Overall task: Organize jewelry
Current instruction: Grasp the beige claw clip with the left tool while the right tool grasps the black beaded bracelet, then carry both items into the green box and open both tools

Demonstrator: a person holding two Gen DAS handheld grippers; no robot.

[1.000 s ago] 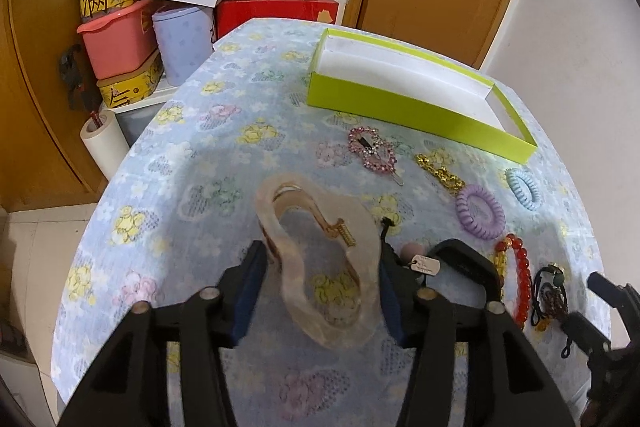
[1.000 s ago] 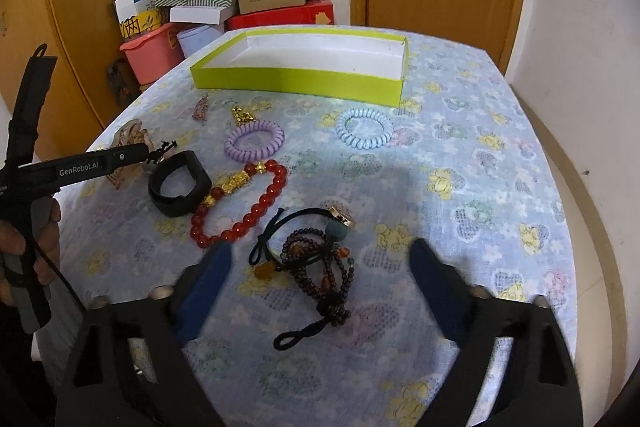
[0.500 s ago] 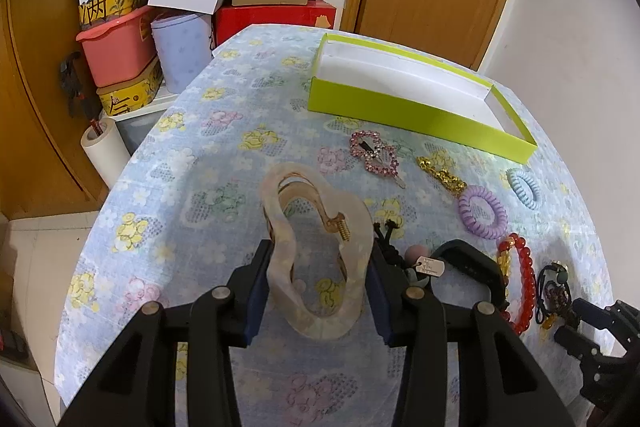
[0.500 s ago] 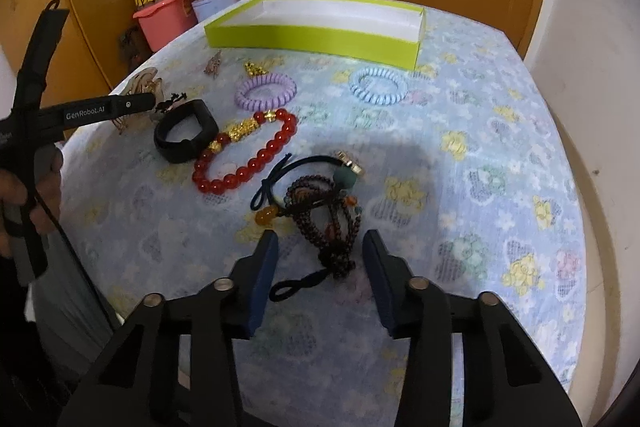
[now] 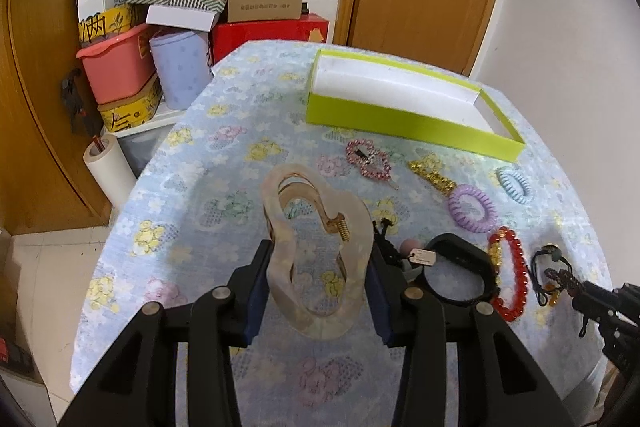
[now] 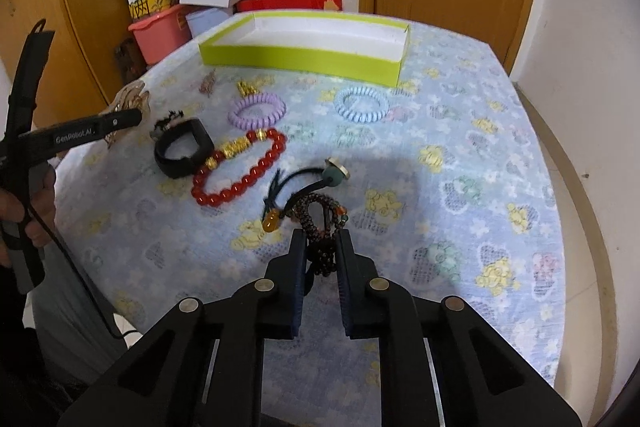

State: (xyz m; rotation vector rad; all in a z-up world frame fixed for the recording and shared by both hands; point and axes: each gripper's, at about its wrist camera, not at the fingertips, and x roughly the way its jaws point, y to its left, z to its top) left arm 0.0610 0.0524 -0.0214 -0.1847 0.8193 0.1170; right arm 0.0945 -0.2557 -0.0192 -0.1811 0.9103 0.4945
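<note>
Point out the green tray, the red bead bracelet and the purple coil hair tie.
green tray (image 6: 304, 61), right wrist view, front wall.
red bead bracelet (image 6: 224, 193), right wrist view, lower beads.
purple coil hair tie (image 6: 239, 115), right wrist view, left coil.

— Where's the big pearly hair claw (image 5: 316, 259)?
— Upright between two blue pads (its gold spring showing), above the flowered cloth.
— And the dark beaded bracelet (image 6: 320, 227)?
— Pinched at its near end; its amber bead lies on the cloth. The green box (image 6: 304, 57) sits at the far side, white inside.
</note>
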